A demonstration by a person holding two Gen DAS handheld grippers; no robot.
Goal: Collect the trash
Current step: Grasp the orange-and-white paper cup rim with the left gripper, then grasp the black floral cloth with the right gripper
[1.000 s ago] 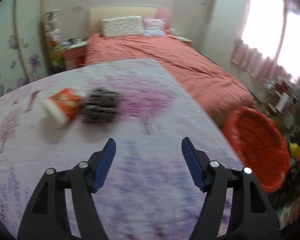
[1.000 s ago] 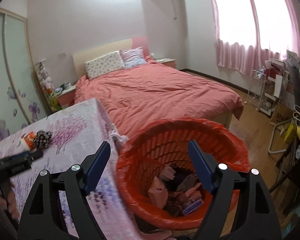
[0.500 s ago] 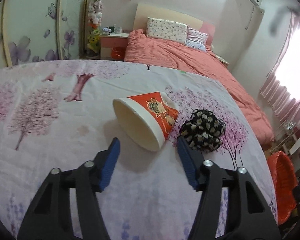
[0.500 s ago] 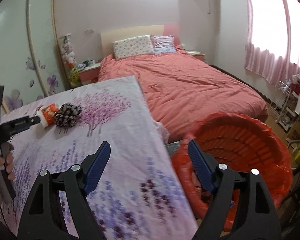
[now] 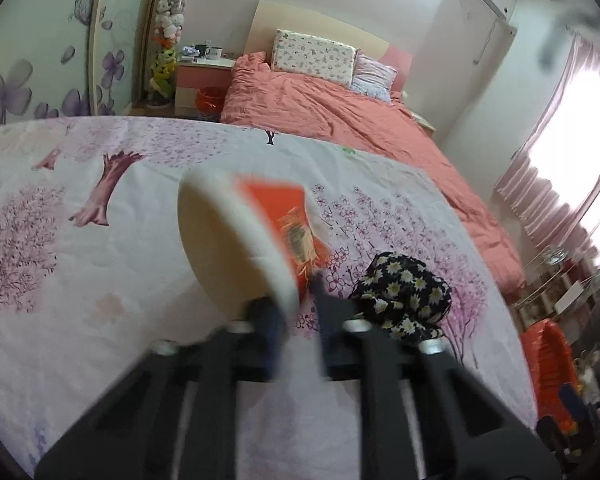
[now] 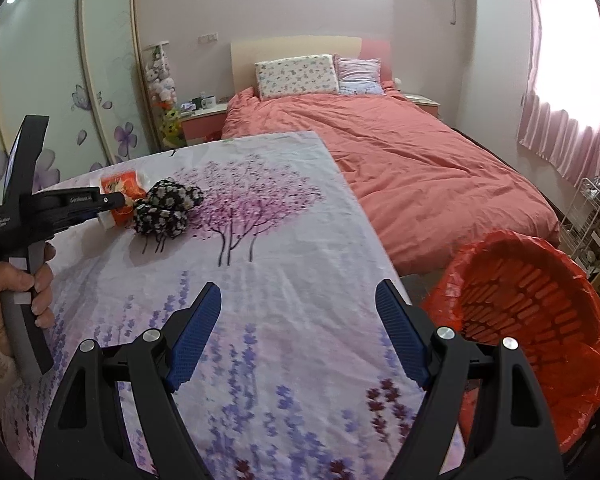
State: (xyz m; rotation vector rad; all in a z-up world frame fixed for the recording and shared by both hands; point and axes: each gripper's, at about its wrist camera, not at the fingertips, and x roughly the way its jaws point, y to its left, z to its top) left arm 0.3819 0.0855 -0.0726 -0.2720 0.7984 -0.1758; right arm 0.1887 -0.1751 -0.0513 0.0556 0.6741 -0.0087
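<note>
The paper cup (image 5: 252, 240) is light, thin-walled and easily crushed. The rim is the stiffest part, so the correct hold is one wall pinched at the rim, one pad inside and one outside. Excess pressure will likely fold the wall; a hold further along the side would flatten the cup.

The cup lies on its side on the tabletop (image 5: 80, 300), which is covered by a white cloth printed with pink and purple trees. The cup has a cream interior, a white rolled rim and an orange-red printed outer wall. Its open mouth faces the left wrist camera. The right wrist view shows it near the far left part of the tabletop.

The left claw (image 5: 296, 312) has just been closing, and its jaws are together on the lower rim of the cup, with the wall between them. The picture is blurred there, so the exact seat of the pads cannot be confirmed.

A balled black cloth with white daisies (image 5: 404, 292) lies just beside the cup, on its right in the left wrist view.

The right claw (image 6: 298, 336) stands apart, holding nothing, above the near part of the tabletop.

The orange bin (image 6: 532, 320), lined with an orange bag, stands off the right edge of the tabletop, well apart from the cup.
</note>
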